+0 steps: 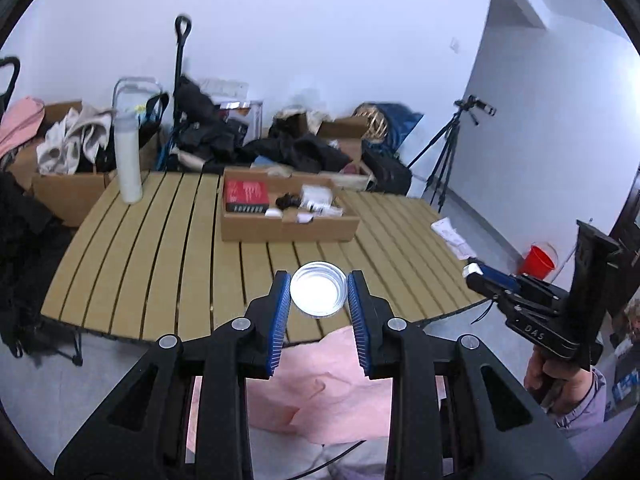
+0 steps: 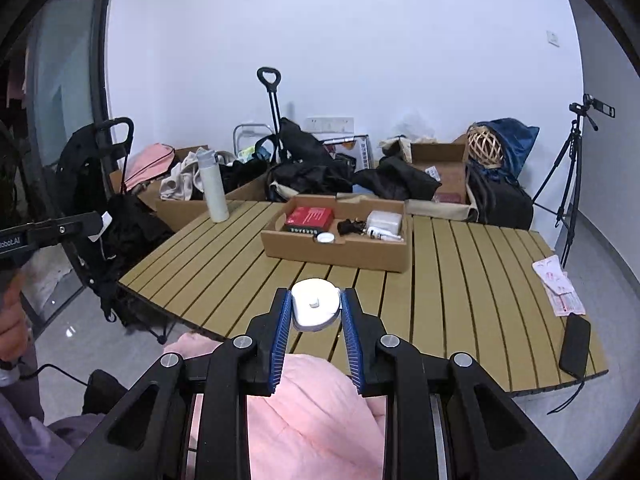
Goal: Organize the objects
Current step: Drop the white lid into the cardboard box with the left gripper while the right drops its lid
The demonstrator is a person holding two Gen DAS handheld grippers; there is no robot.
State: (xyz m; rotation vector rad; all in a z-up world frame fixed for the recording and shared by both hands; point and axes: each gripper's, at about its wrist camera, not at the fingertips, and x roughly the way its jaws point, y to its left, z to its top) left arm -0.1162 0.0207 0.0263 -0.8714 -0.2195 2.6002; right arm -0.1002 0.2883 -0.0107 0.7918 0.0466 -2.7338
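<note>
Spanning both views, a slatted wooden table carries everything of interest; clutter of bags and cardboard boxes sits behind it against the wall.

Cardboard tray sits toward the far middle of the table. Contents: red box at left, a black tangled item in the middle, a white packet at right, a small white round item near the front wall.

White bottle stands upright at the far left corner of the table, well apart from the tray.

Black phone lies flat near the table's right edge, just beside a printed paper sheet.

Left gripper: blue pads pressed on either side of a clear round dish, held at the fingertips with its open face toward the camera. Dish appears over the table's near edge, well short of the tray (contact with the table cannot be judged).

Right gripper: jaws narrow, clamped on a small white rounded case with a small tab on its upper face. Case sits between the fingertips, likewise over the near slats, short of the tray's front wall.

Pink fabric fills the frame beneath both grippers.
</note>
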